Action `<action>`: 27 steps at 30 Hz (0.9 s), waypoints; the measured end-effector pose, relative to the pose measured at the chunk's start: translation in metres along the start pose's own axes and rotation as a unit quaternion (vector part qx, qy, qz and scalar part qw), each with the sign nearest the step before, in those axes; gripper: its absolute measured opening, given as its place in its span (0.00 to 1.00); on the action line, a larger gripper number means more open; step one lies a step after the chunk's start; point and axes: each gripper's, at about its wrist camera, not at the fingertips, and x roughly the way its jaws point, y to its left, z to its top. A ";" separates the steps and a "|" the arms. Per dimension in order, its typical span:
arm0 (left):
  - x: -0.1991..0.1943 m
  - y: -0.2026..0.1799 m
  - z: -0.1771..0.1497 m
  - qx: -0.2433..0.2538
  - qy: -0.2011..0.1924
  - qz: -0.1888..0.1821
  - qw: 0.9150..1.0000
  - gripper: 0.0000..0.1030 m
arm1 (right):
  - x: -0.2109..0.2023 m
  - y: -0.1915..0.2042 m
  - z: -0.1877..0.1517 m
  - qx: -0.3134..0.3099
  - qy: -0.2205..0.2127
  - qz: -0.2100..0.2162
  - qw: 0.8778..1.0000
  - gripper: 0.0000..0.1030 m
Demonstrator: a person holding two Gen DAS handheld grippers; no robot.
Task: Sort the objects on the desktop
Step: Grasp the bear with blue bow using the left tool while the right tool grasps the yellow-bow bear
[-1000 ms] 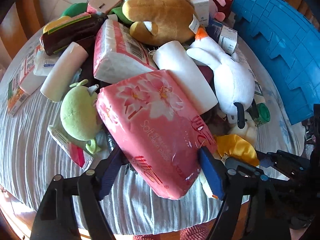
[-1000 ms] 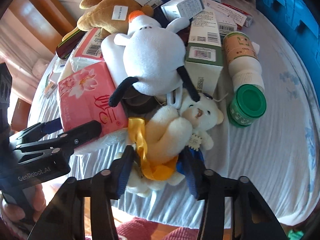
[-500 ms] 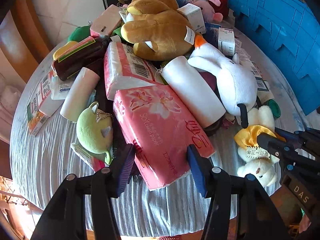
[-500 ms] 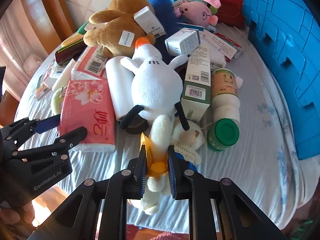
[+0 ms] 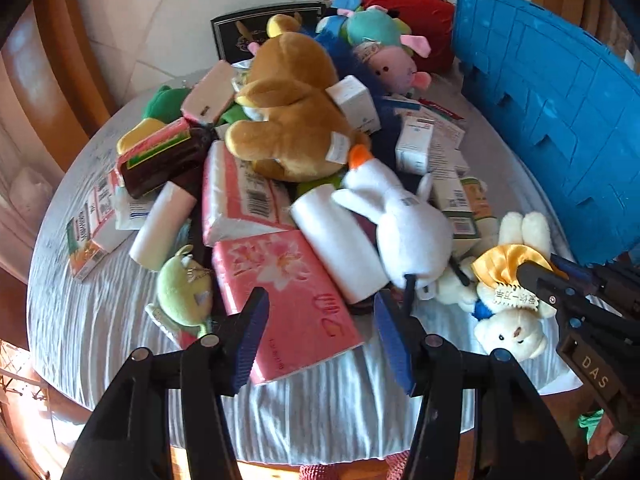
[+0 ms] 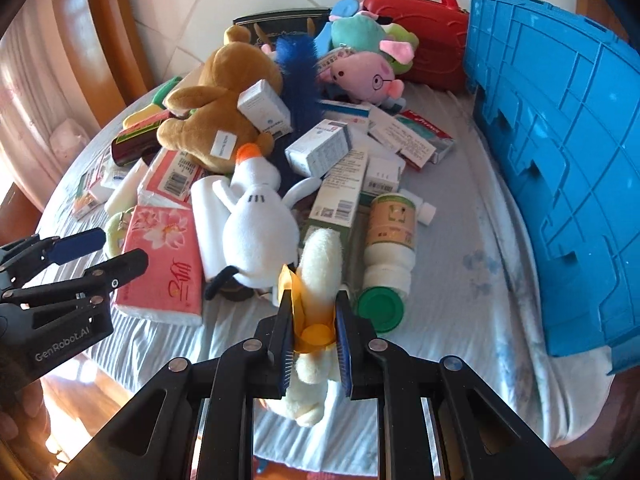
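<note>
Cream plush bear (image 6: 316, 276) with yellow satin ribbon: pinched at its middle by right gripper (image 6: 314, 342), lower centre, likely for lifting out.
Left gripper (image 5: 320, 334): spread wide, empty, straddling pink plastic-wrapped tissue pack (image 5: 286, 300).

A cream bear (image 6: 318, 276) with a yellow satin ribbon (image 5: 506, 262) hangs head down, clamped at its middle, beside a white plush (image 6: 258, 236), above the pile's near edge.

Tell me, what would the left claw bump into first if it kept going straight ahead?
Most likely the pink tissue pack. The open left claw points right at it, with the pack's near end already between its fingers. Past that lies the white roll, though depth is hard to judge here.
</note>
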 end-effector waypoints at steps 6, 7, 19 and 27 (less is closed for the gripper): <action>0.030 -0.062 -0.008 0.020 0.047 -0.045 0.998 0.55 | -0.007 -0.046 -0.003 0.012 0.004 -0.013 1.000 0.17; 0.035 -0.068 -0.009 0.020 0.053 -0.049 0.997 0.57 | -0.007 -0.055 -0.005 0.017 0.007 -0.009 1.000 0.17; 0.073 -0.139 -0.007 0.019 0.101 -0.072 0.992 0.67 | 0.008 -0.124 -0.046 0.023 0.067 -0.027 0.997 0.17; 0.085 -0.138 -0.031 0.029 0.135 -0.045 0.989 0.79 | 0.028 -0.129 -0.053 0.017 0.070 -0.006 0.997 0.21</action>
